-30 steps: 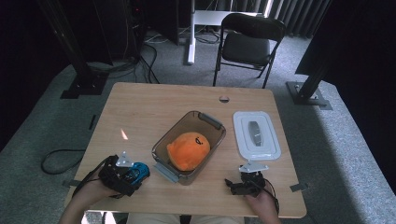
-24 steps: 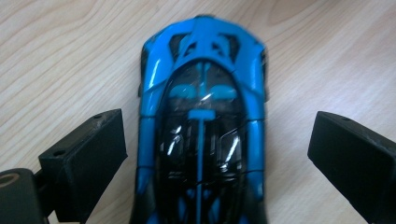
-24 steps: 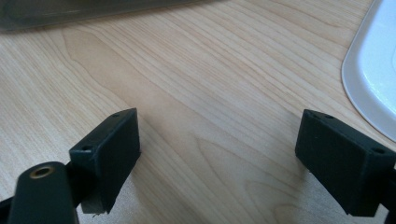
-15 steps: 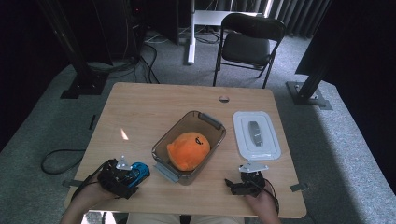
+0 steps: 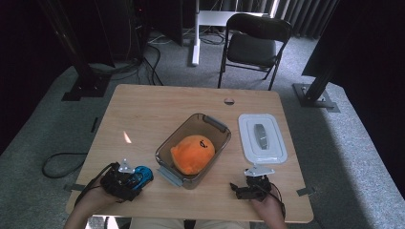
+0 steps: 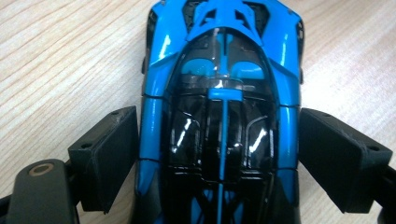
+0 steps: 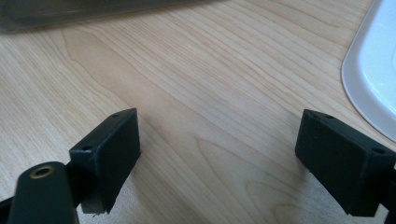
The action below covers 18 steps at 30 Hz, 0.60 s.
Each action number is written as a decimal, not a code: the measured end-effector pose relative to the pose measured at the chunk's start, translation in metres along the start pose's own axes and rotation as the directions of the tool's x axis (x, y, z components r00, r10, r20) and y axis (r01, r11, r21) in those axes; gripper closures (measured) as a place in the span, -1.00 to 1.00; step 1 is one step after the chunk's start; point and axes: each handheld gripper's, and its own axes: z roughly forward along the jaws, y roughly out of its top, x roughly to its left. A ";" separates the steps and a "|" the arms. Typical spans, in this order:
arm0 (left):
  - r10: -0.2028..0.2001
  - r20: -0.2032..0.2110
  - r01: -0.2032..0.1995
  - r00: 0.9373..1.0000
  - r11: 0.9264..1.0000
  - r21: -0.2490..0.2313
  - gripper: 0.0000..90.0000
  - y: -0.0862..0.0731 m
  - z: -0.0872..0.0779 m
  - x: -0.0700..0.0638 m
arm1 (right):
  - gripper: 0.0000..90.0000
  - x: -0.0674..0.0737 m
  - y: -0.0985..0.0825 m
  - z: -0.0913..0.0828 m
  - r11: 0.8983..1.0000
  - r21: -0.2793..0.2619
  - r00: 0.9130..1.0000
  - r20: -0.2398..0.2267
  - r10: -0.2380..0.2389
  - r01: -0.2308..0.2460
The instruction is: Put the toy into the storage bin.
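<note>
— Jaws on the left gripper (image 6: 219,154)?
— Just been closing round the blue toy car (image 6: 219,93); pads at its flanks, tiny gap on both sides, no squeeze yet.
— Car's where?
— On the surface (image 5: 143,119), left of the clear container (image 5: 217,125) w/ the orange plush (image 5: 193,152).
— Right gripper (image 7: 219,154)?
— Jaws wide, nothing between, just right of container's near end, by the white lid (image 5: 261,138).

Both forearms come in low at the near table edge. The left gripper (image 5: 135,178) has just been closing its jaws, with something between them. The right gripper (image 5: 248,187) rests with jaws spread wide.
</note>
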 end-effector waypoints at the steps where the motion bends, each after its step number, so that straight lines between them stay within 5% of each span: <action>1: -0.007 -0.004 0.007 1.000 1.000 -0.003 -0.66 0.000 0.000 0.000 | -0.70 0.000 0.000 0.000 1.000 0.000 1.000 0.000 0.000 0.000; 5: 0.003 0.001 -0.003 1.000 1.000 -0.006 -0.65 0.002 0.000 -0.001 | -0.70 0.000 0.000 0.000 1.000 0.000 1.000 0.000 0.000 0.000; 7: -0.014 -0.009 0.014 1.000 1.000 -0.013 -0.42 0.003 -0.001 0.000 | -0.70 0.000 0.000 0.000 1.000 0.000 1.000 0.000 0.000 0.000; 18: -0.023 -0.013 0.023 1.000 0.999 -0.032 -0.41 0.005 0.001 0.000 | -0.70 0.000 0.000 0.000 1.000 -0.001 1.000 0.002 0.002 -0.002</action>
